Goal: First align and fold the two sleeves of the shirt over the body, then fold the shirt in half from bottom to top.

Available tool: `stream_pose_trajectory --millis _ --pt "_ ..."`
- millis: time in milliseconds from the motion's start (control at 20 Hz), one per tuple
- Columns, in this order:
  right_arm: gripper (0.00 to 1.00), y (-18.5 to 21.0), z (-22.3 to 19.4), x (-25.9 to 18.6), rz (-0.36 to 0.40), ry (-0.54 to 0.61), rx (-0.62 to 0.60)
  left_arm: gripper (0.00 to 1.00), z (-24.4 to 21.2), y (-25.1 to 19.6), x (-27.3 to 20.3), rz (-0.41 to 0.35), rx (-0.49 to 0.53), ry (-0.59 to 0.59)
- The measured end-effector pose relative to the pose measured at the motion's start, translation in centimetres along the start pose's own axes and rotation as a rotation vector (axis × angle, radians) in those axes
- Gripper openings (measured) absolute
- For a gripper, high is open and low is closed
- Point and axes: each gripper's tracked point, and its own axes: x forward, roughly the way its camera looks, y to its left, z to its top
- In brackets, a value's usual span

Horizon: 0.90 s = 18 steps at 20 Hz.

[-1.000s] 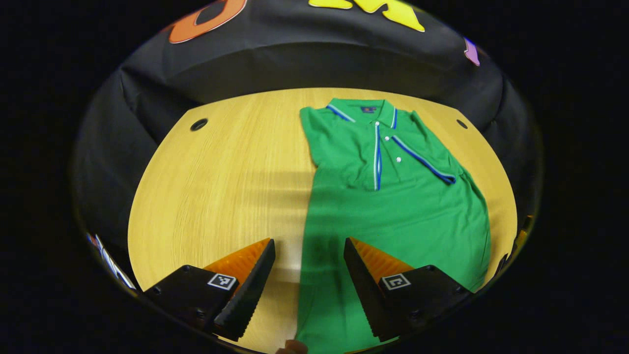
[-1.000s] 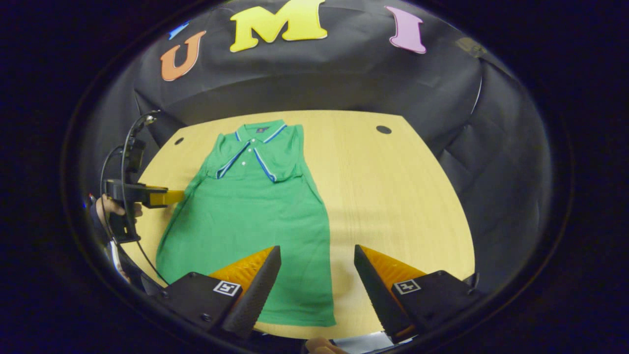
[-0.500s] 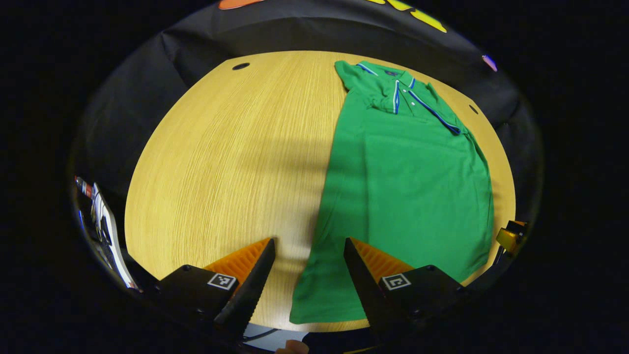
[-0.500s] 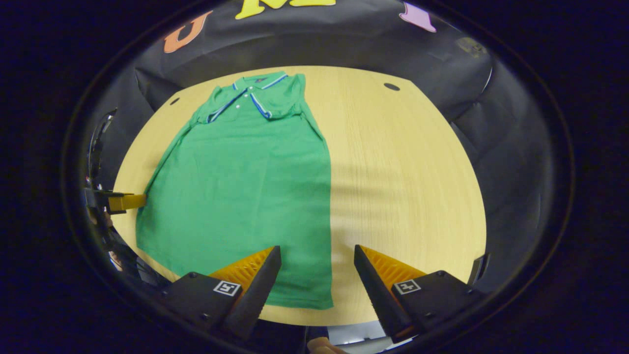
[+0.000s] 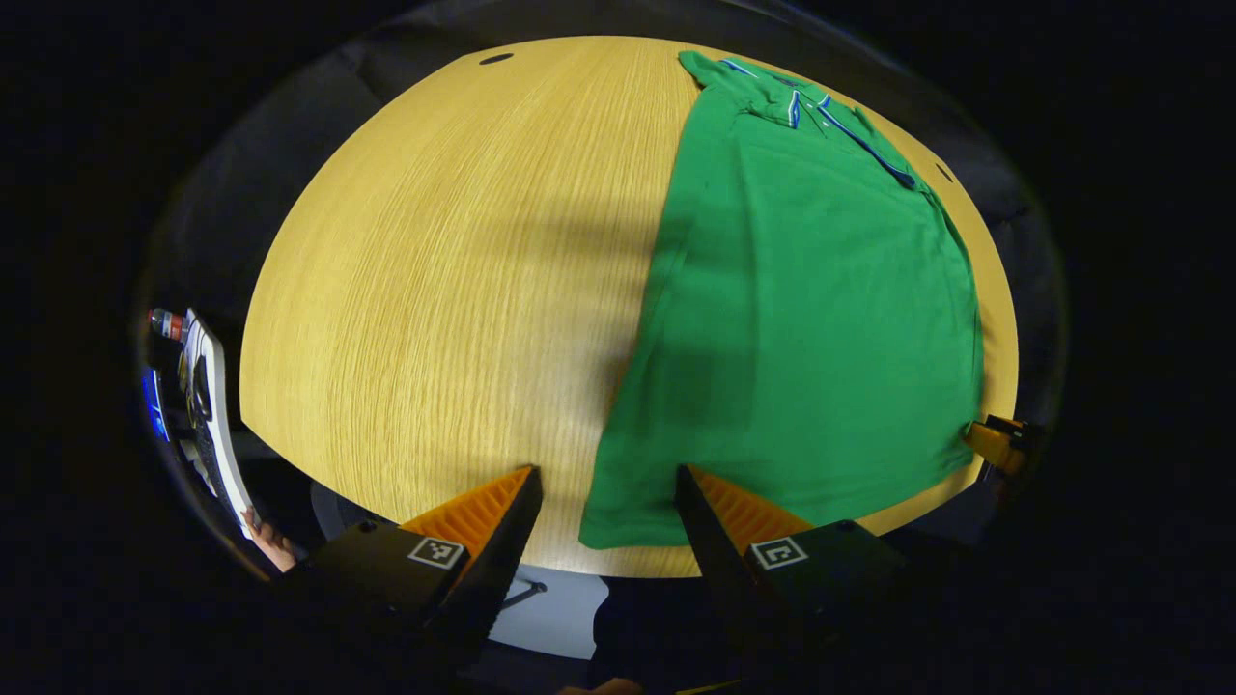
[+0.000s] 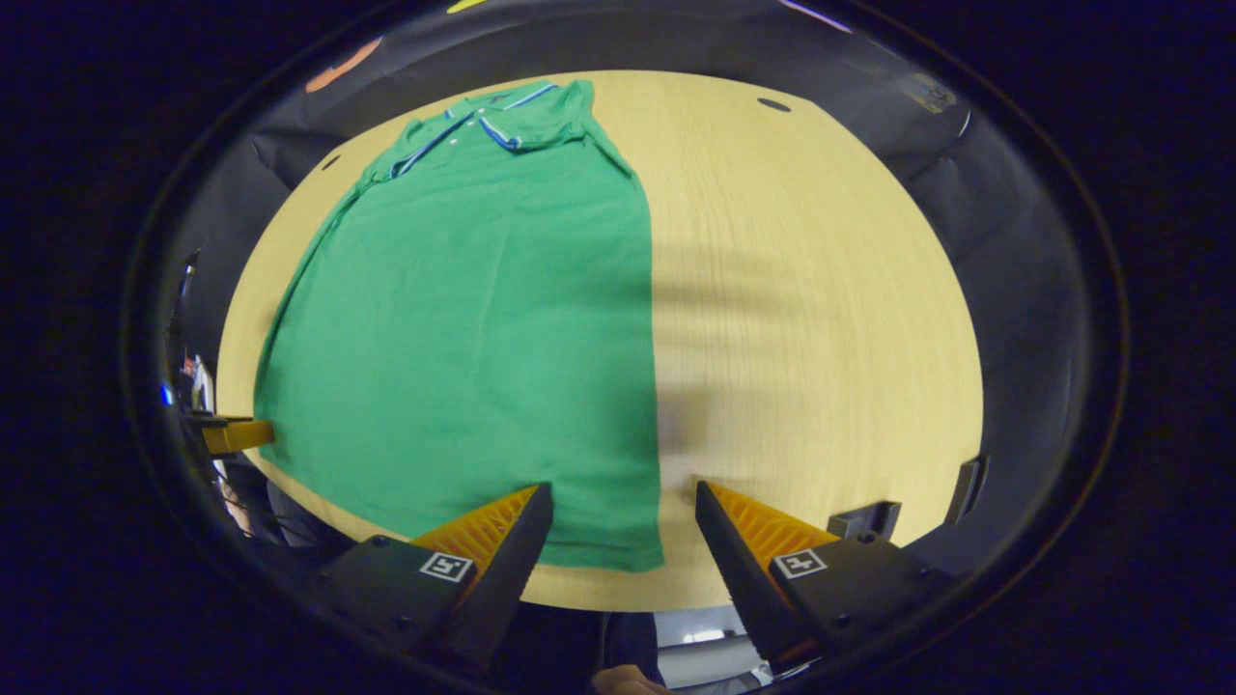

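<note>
The green polo shirt point(image 5: 801, 319) is lying flat on the wooden tabletop point(image 5: 435, 290), collar at the far edge, hem running along the near edge. Both sleeves are lying folded in over the chest, their blue-and-white trim crossing near the placket point(image 6: 483, 125). In the left gripper view the shirt is occupying the area from 12 round to 4 o'clock; in the right gripper view point(image 6: 463, 328) it is sitting from 11 down to 7 o'clock, with bare tabletop point(image 6: 821, 319) taking up the other side.

The left tool point(image 5: 606, 526) is hovering above the near edge of the tabletop, its fingers standing well apart and gripping nothing — the hem's left corner point(image 5: 603, 531) is showing in the gap between them. The right tool point(image 6: 623, 541) is hanging likewise over the opposite hem corner point(image 6: 637, 555), fingers spread wide, nothing between them being pressed. Whether either tool is touching the cloth cannot be told.

Each tool is also appearing in the other's view: the right one at about 4 o'clock point(image 5: 995, 446), just beside the hem's right corner, and the left one at about 8 o'clock point(image 6: 232, 434), near the hem's left corner.

A small dark cable hole point(image 6: 772, 103) is sitting in the tabletop at roughly 1 o'clock in the right gripper view.
</note>
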Motion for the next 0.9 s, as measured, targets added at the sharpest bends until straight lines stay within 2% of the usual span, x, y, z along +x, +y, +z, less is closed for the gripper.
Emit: stream_pose_trajectory --millis 50,150,200,250,300,350,400,450,500,650,750,900 --pt "0.93 0.0 -0.5 0.2 -0.009 0.020 -0.010 0.92 -0.2 -0.1 0.2 -0.002 0.003 0.021" --pt "1.00 0.3 -0.5 0.2 -0.018 0.030 -0.033 0.92 -0.9 -0.6 0.1 -0.017 0.012 0.062" --pt "0.93 0.5 -0.6 0.2 -0.019 0.035 -0.042 0.92 -0.8 -0.7 0.1 -0.016 0.024 0.065" --pt "0.93 0.5 -0.8 0.1 -0.021 0.052 -0.042 0.92 -0.9 -0.7 0.1 -0.018 0.031 0.074" --pt "0.97 0.6 -0.7 0.2 -0.025 0.064 -0.036 0.90 -0.8 -0.8 0.1 -0.018 0.033 0.080" --pt "0.93 0.6 -0.7 0.2 -0.027 0.078 -0.027 0.90 -0.7 -0.7 0.2 -0.017 0.034 0.090" --pt "0.97 0.6 -0.6 0.2 -0.029 0.093 -0.021 0.90 -0.6 -0.7 0.2 -0.020 0.041 0.100" --pt "0.93 0.7 -0.7 0.3 -0.031 0.111 -0.019 0.90 -0.6 -0.7 0.2 -0.026 0.059 0.113" --pt "0.97 0.7 -0.6 0.1 -0.032 0.124 -0.015 0.90 -0.5 -0.8 0.3 -0.029 0.063 0.127" --pt "0.92 0.9 -0.5 0.3 -0.034 0.153 -0.011 0.91 -0.5 -0.9 0.3 -0.026 0.090 0.151" --pt "0.75 1.1 -0.3 0.3 -0.030 0.167 -0.017 0.89 0.0 -1.0 0.4 -0.029 0.137 0.156" --pt "0.31 1.5 0.2 0.3 -0.027 0.164 -0.035 0.60 1.2 -1.5 0.3 -0.039 0.133 0.149"
